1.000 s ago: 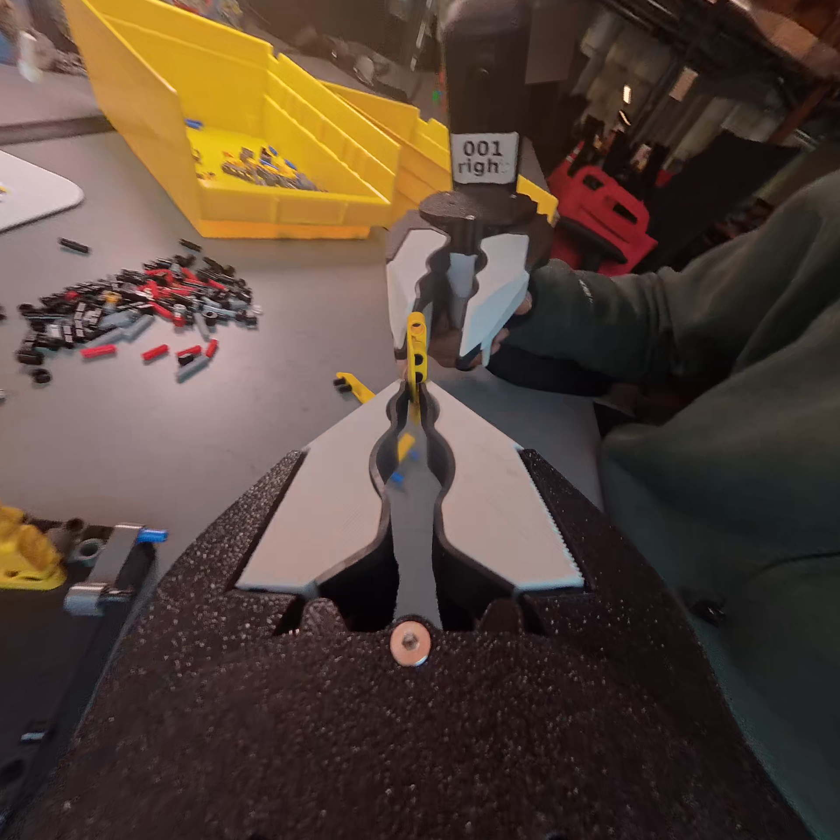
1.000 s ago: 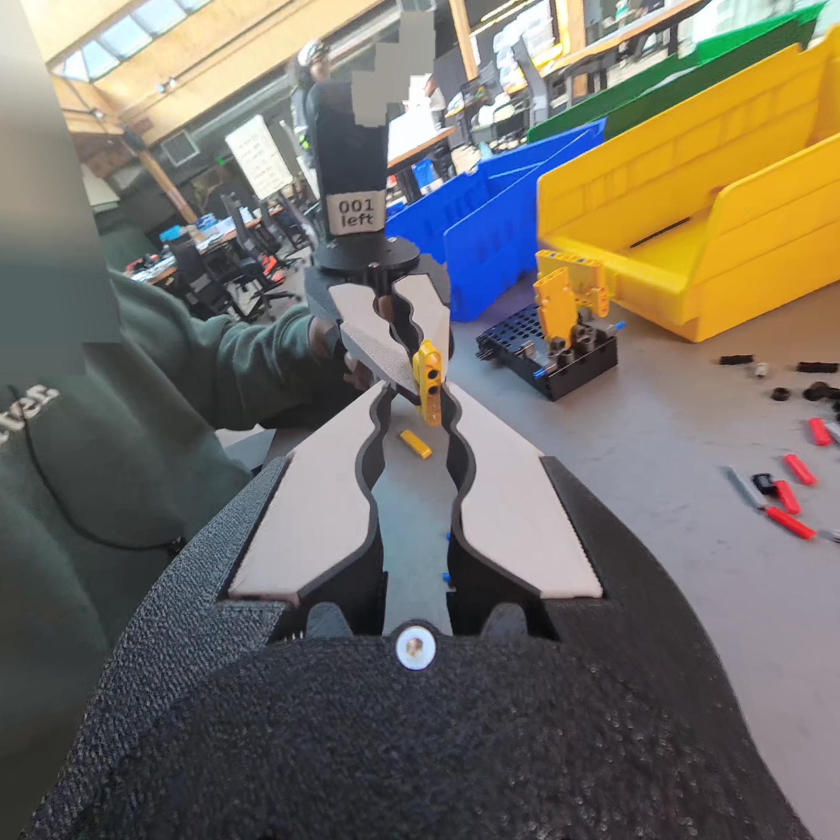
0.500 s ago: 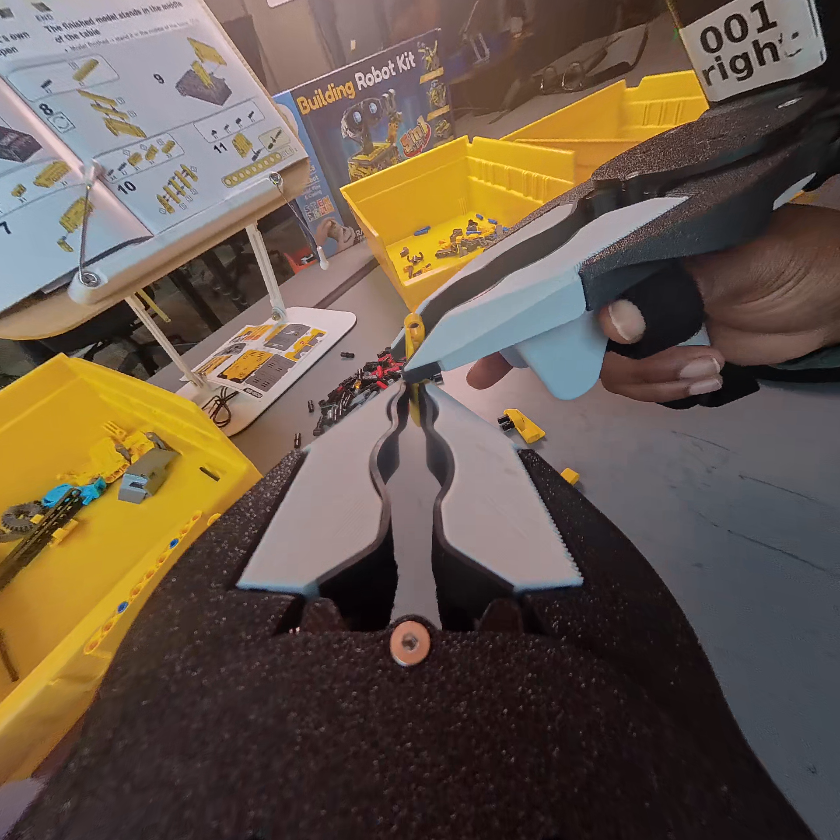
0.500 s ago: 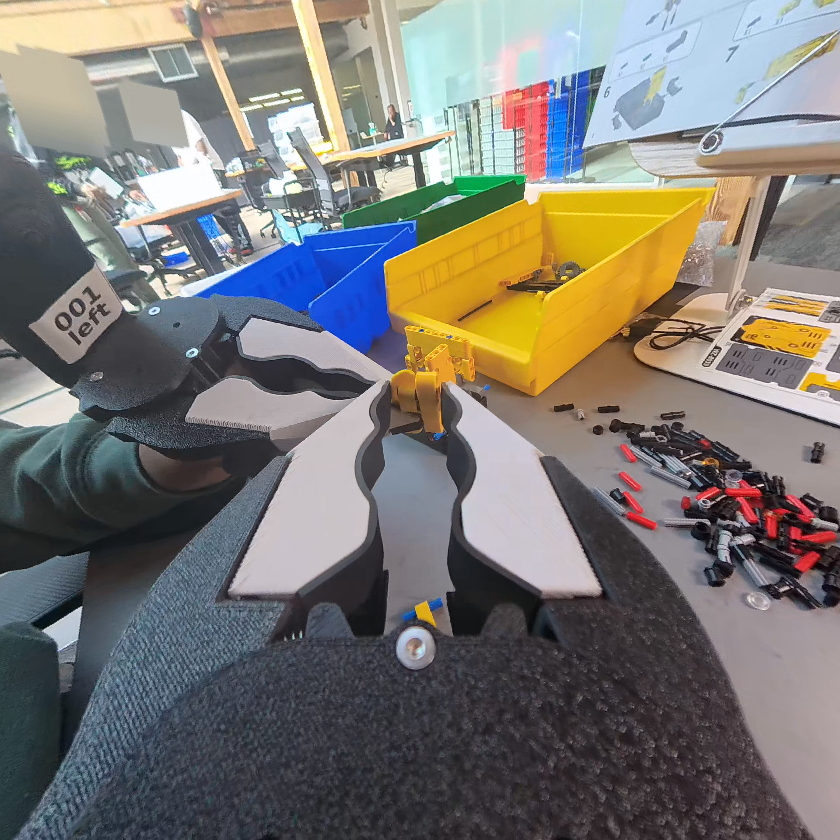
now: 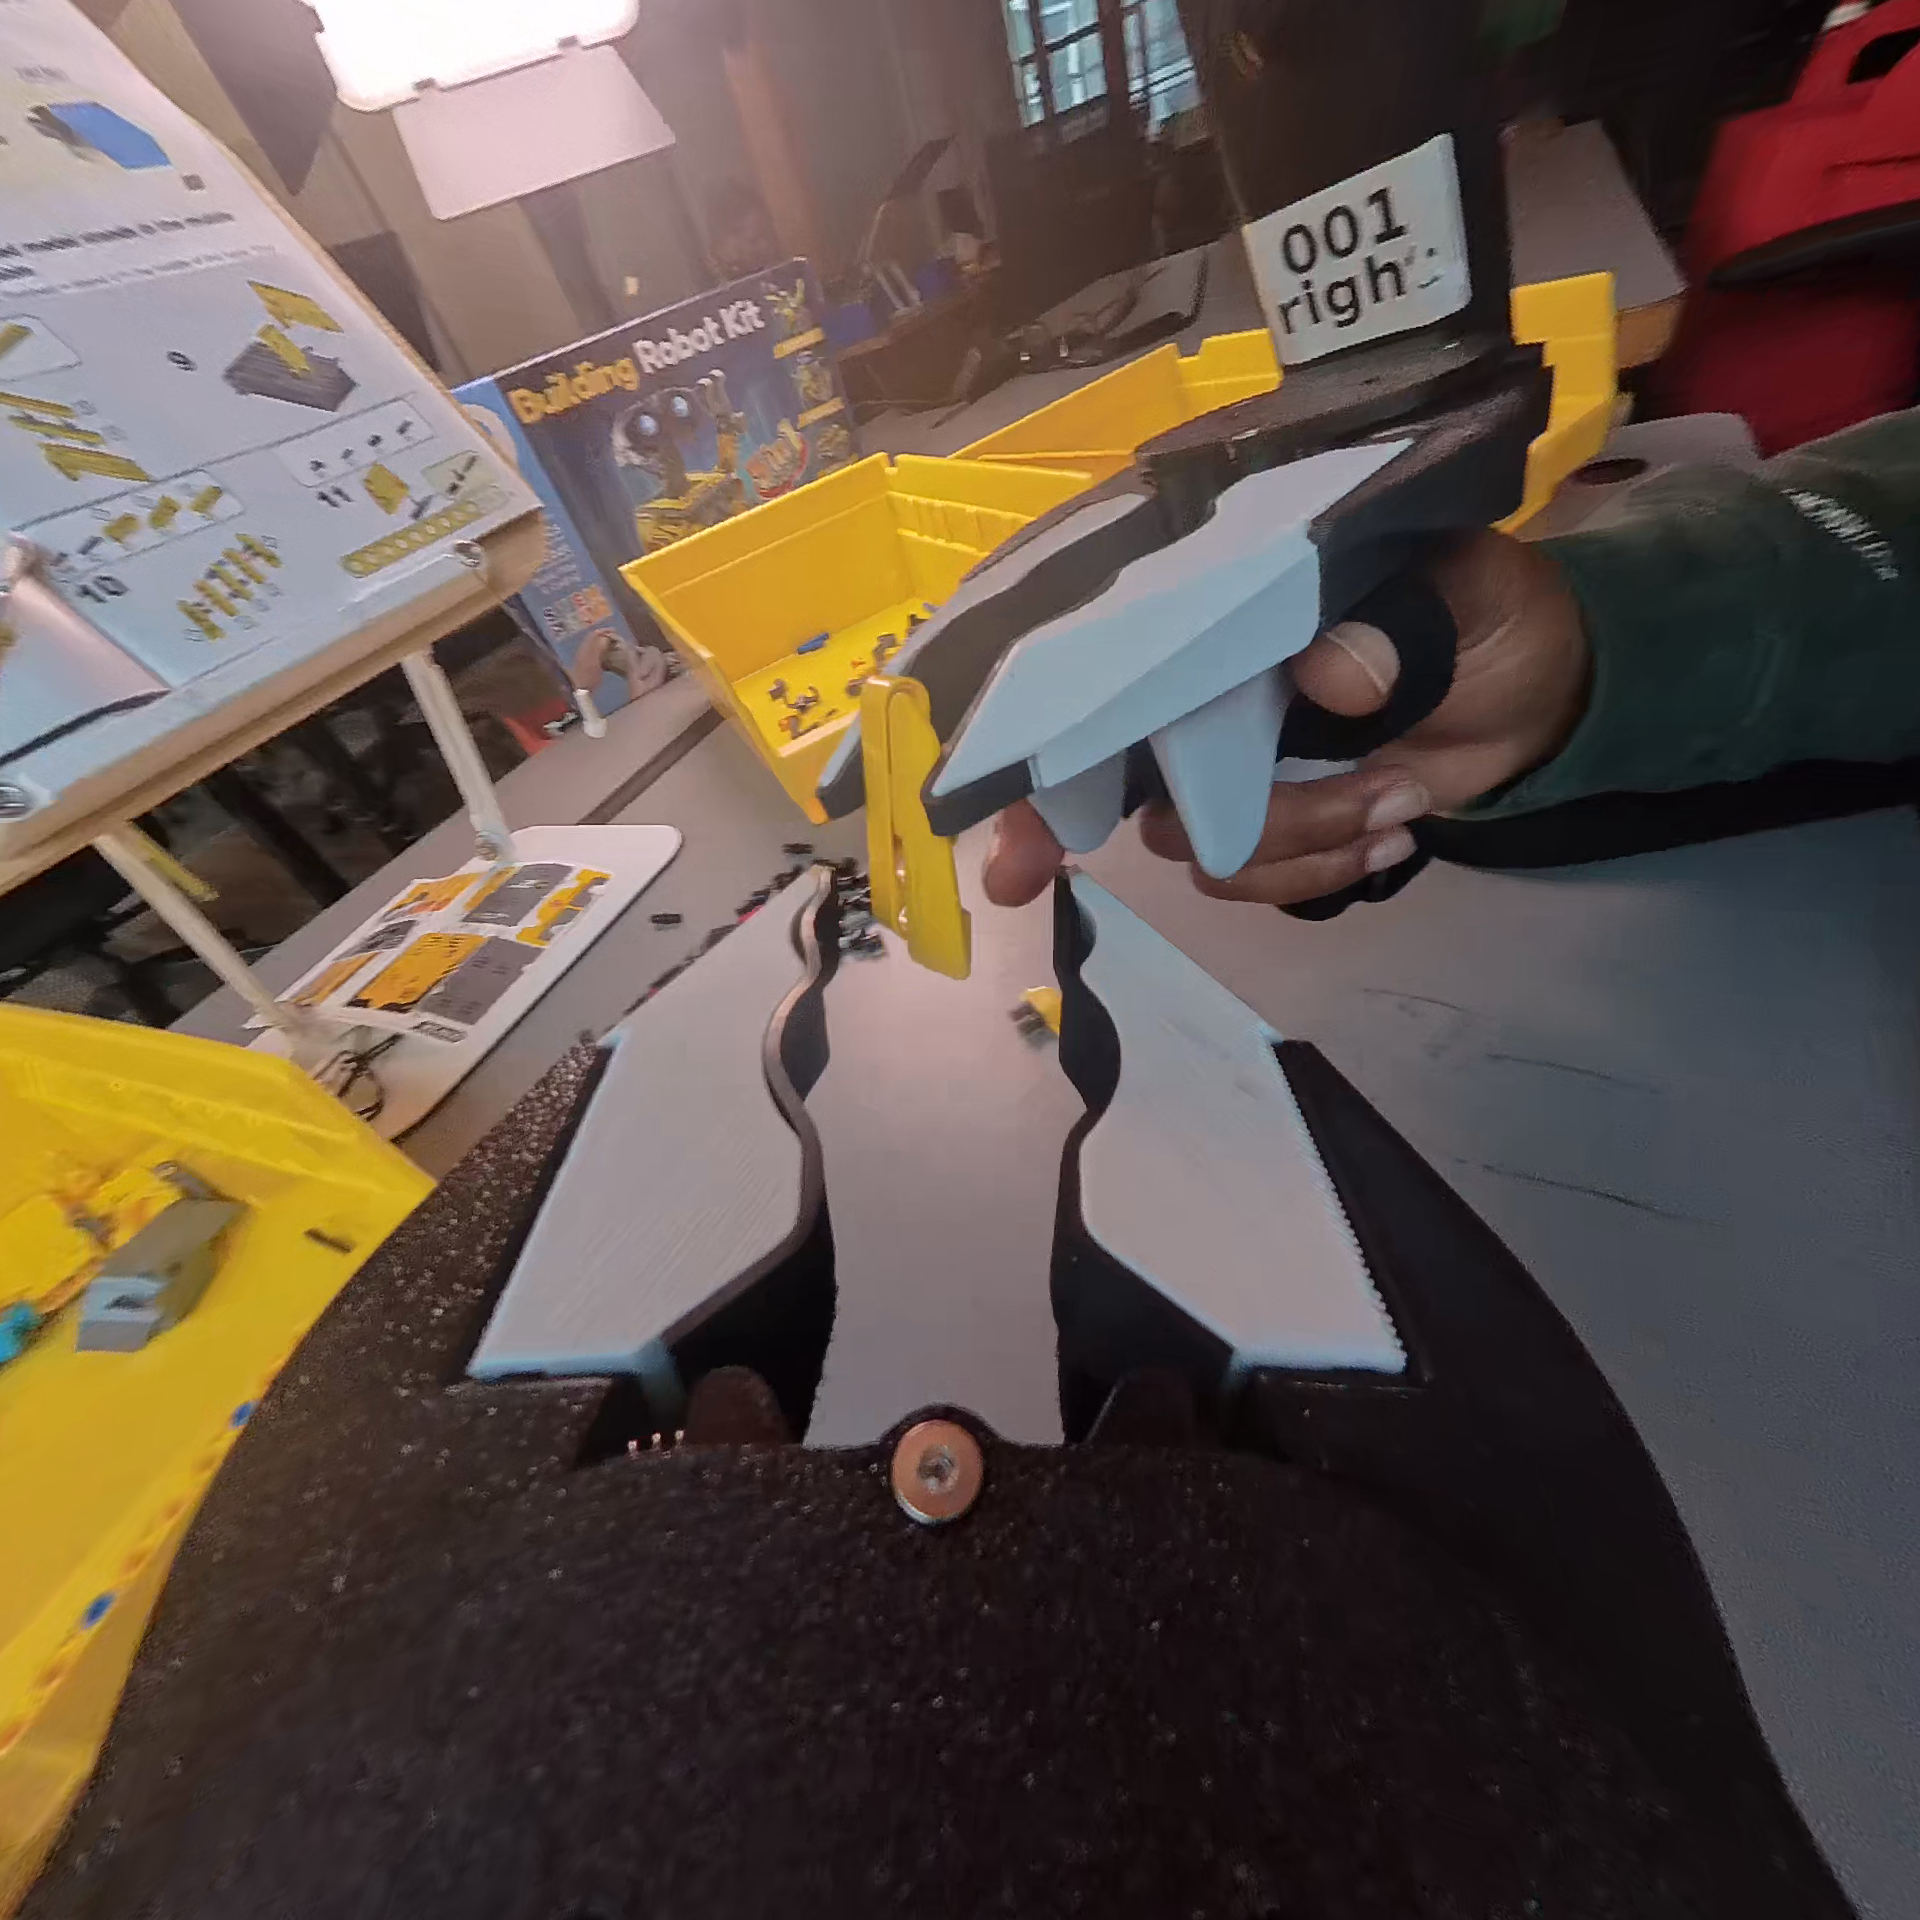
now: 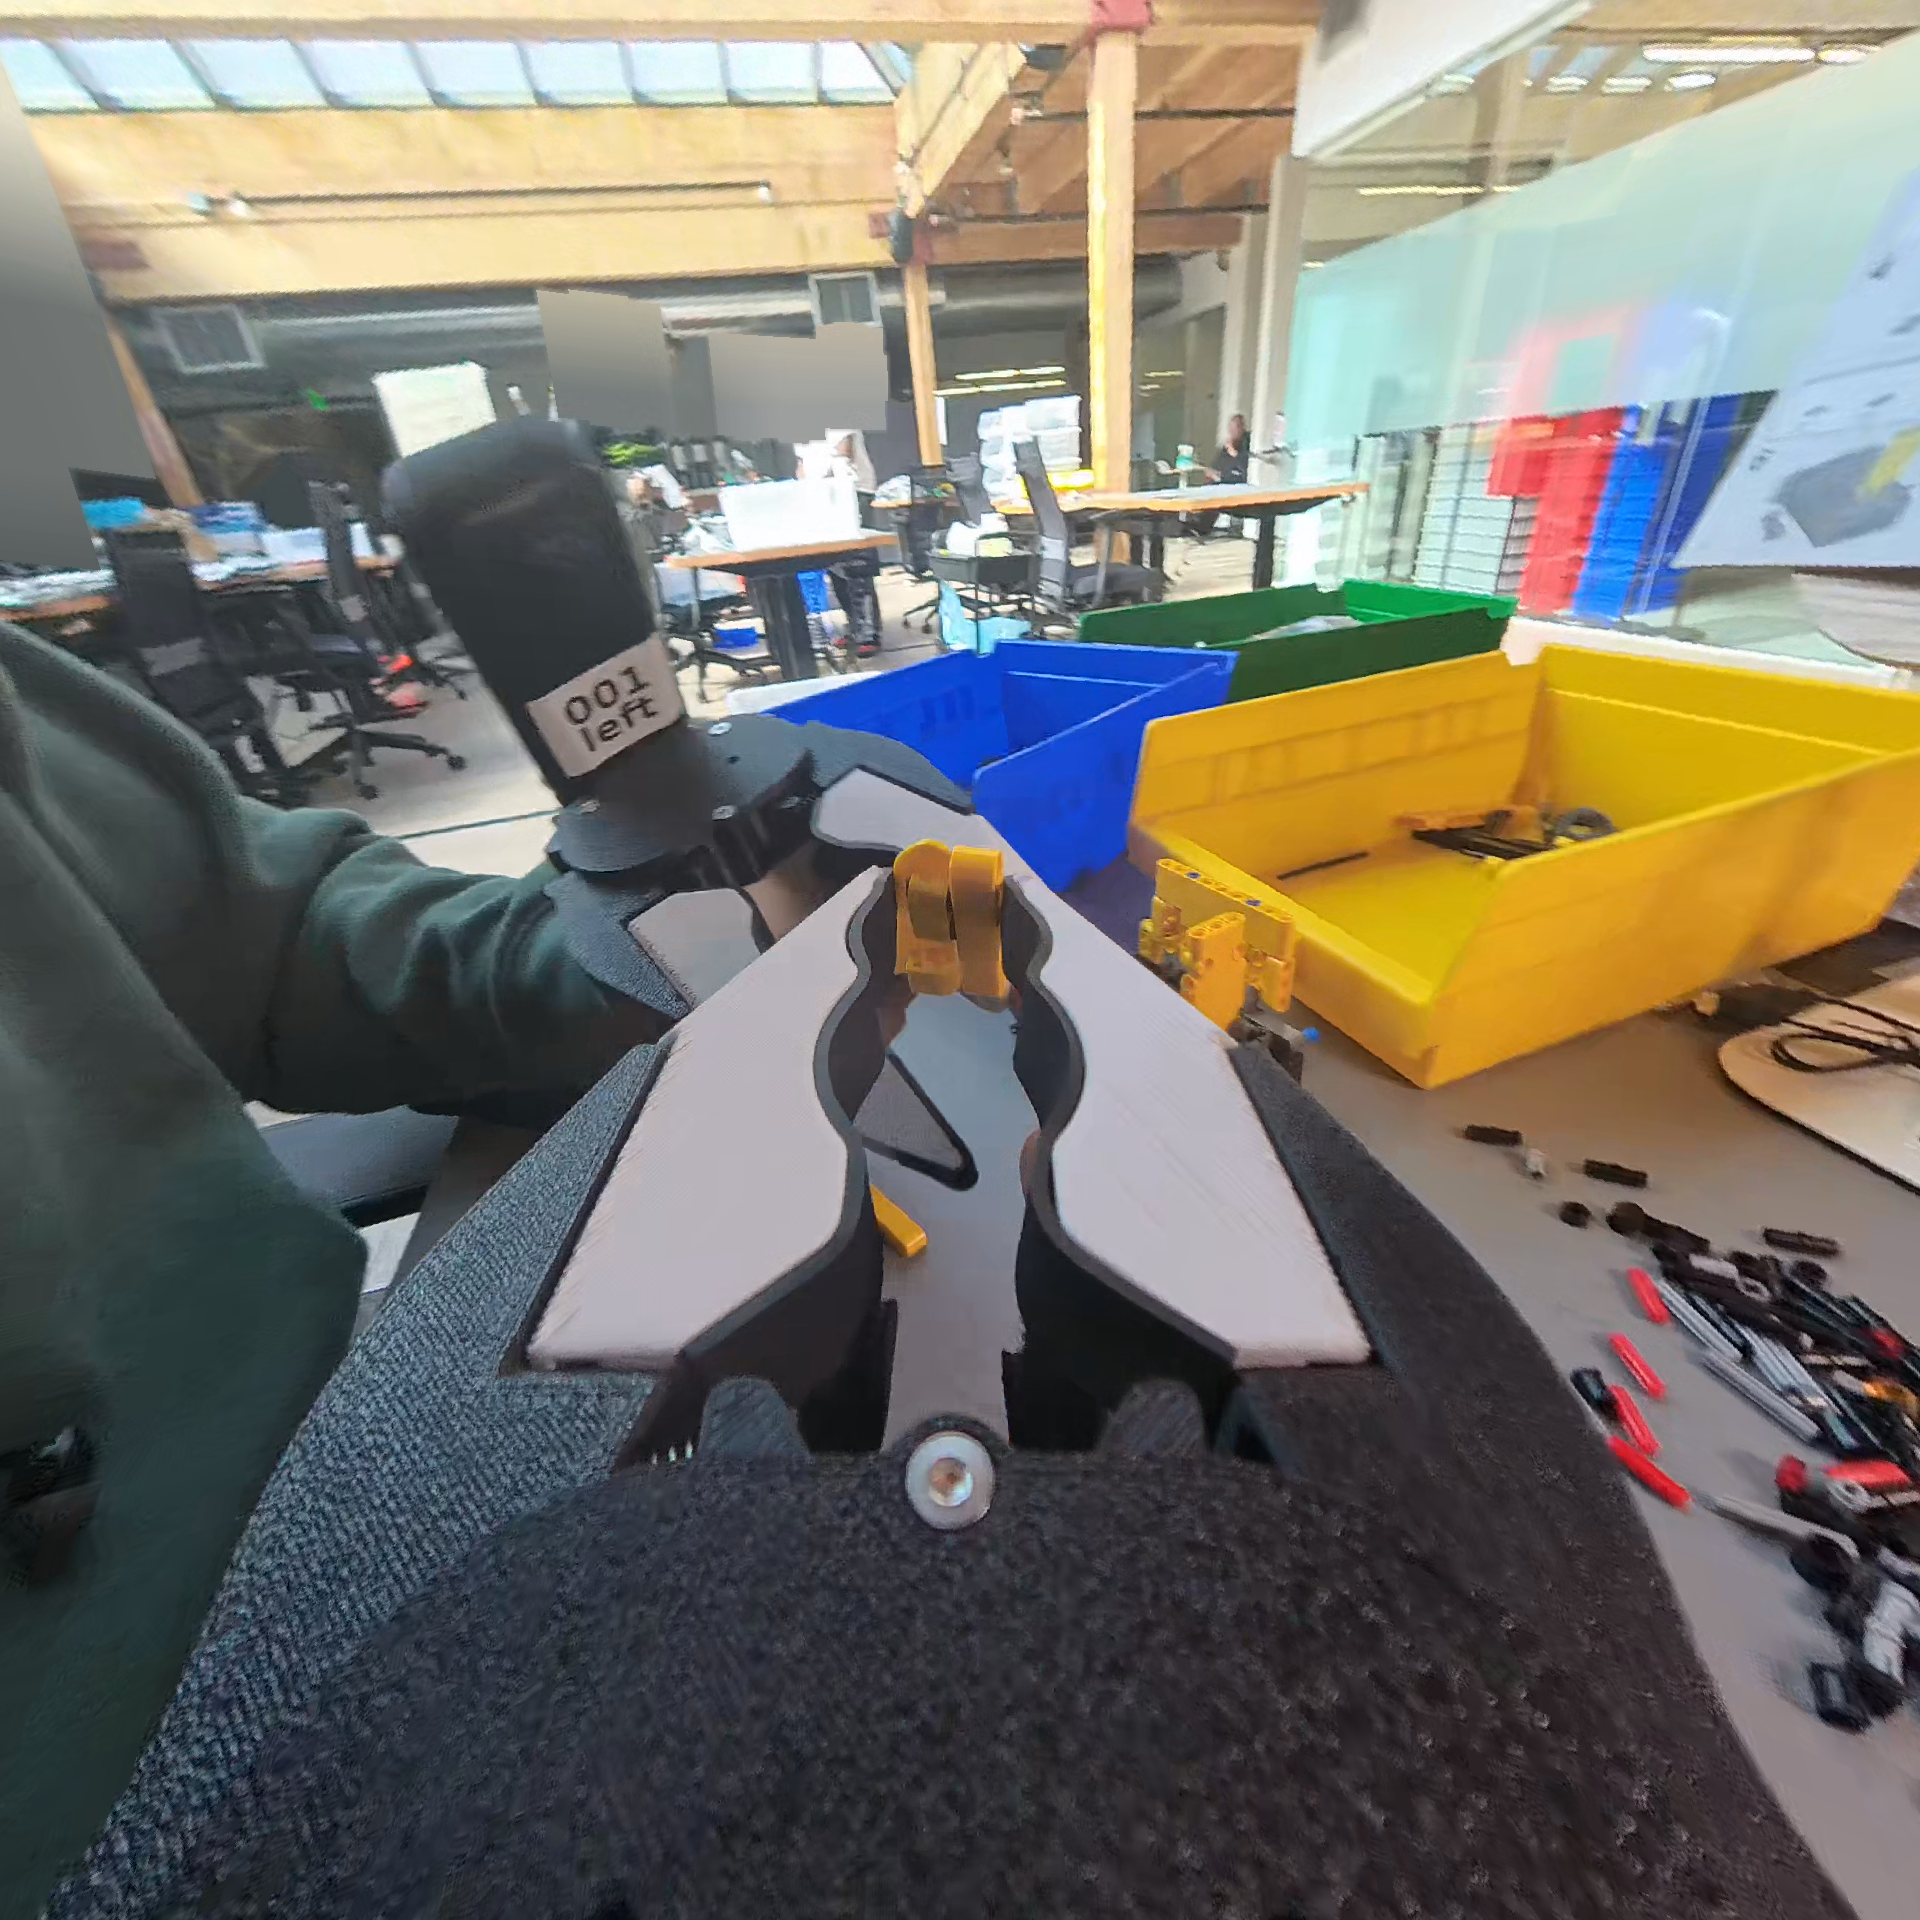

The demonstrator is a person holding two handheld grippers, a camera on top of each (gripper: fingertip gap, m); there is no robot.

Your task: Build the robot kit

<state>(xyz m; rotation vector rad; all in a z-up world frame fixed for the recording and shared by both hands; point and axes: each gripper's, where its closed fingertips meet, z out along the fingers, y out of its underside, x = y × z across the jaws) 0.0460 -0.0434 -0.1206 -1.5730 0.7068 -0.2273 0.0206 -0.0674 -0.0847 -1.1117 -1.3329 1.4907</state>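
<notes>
A yellow angled beam piece (image 6: 951, 920), glossy and pin-holed, is clamped upright between the tips of the right gripper (image 6: 951, 904). The left gripper (image 5: 940, 894) is spread wide and empty, above the grey surface (image 5: 1558, 1091). Loose red and black pins (image 6: 1745, 1330) are scattered at 3 o'clock.

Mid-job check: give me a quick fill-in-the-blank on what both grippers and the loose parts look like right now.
1. The right gripper is shut on a ___ piece.
2. The left gripper is ___, with nothing between its fingers.
3. The loose red and black pins lie on the ___, outside the yellow bin.
Missing words: yellow; open; table.
</notes>
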